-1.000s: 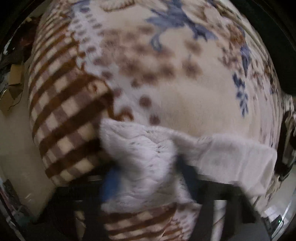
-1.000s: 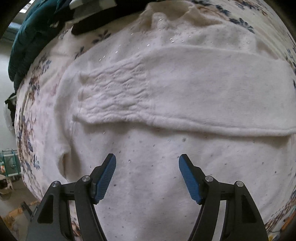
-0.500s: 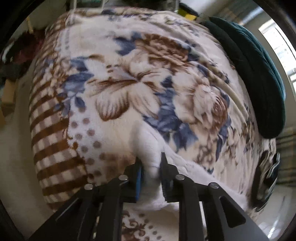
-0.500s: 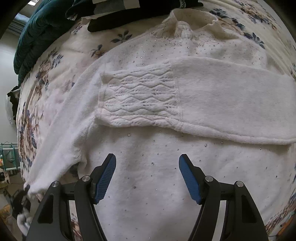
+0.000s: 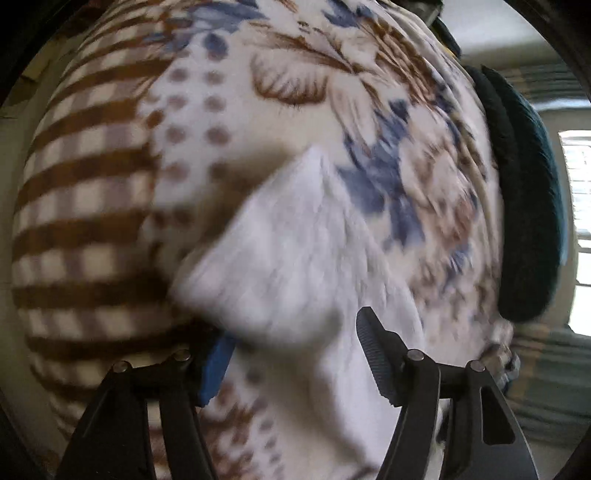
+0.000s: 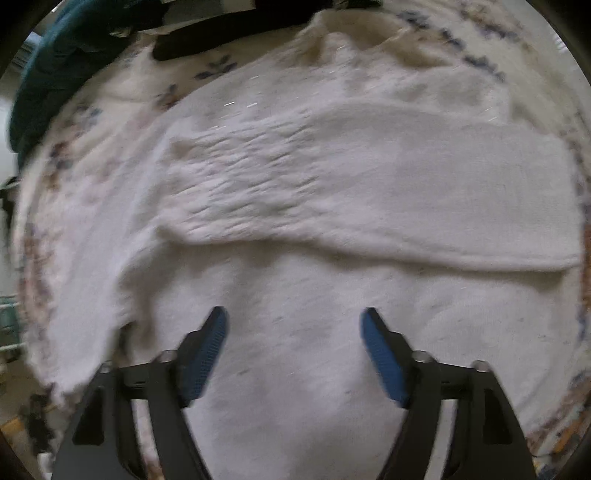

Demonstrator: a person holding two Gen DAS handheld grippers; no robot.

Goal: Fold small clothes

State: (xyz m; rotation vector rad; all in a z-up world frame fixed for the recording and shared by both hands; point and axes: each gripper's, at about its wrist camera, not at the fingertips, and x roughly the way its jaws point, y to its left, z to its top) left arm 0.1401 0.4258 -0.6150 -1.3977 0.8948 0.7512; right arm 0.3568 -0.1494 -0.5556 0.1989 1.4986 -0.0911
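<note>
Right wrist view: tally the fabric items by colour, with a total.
White knitted sweater: 1
Dark teal cushion: 1
Black garment: 1
Cream floral fleece blanket: 1
Total: 4

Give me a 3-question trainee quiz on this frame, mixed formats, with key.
1. True or false: the right claw is clamped on the white sweater.
2. Which lies folded across the sweater's body? A) a sleeve B) a dark green cushion C) a towel
3. Fill in: the sweater lies on a floral ____.

Key: 1 false, its jaws stand apart above the knit. 2 A. 3 blanket.
</note>
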